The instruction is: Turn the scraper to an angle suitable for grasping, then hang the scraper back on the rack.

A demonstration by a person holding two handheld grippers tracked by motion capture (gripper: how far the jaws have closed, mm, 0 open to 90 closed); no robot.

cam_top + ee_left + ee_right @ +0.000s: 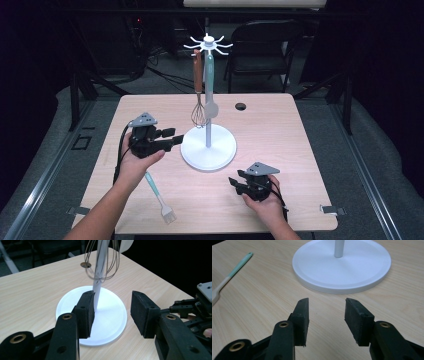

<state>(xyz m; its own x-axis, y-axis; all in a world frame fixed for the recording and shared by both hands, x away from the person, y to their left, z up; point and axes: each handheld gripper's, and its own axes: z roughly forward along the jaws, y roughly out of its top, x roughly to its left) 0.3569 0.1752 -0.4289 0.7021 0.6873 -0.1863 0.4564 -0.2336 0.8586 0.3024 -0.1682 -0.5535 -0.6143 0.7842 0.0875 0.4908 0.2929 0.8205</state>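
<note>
Here, a white utensil stand (208, 145) is seen on the wooden table (280, 150), its round base resting near the middle of the surface and its thin pole rising to a ring of hooks at the top. From those hooks a whisk (198, 112) with a brown handle and a pale teal utensil (210, 90) are hung side by side, both dangling close to the pole above the far half of the base.

The left gripper (170, 140) is held just beside the left rim of the base, pointed toward the pole. In the left gripper view its jaws are seen spread wide apart, with nothing gripped between them; the base and the pole are framed in the gap, and the wire loops of the whisk (103, 262) hang above and beyond them. The right gripper is glimpsed at the right edge of that view.

The right gripper (237, 182) is held low over the table toward the near right corner, a little apart from the near rim of the base. Its jaws are likewise parted and empty in the right gripper view, with bare wood between them and the base (342, 265) ahead.

A teal-handled brush (160, 197) is laid flat near the near edge of the table, toward the left, below the left hand (135, 165) and apart from the stand.
</note>
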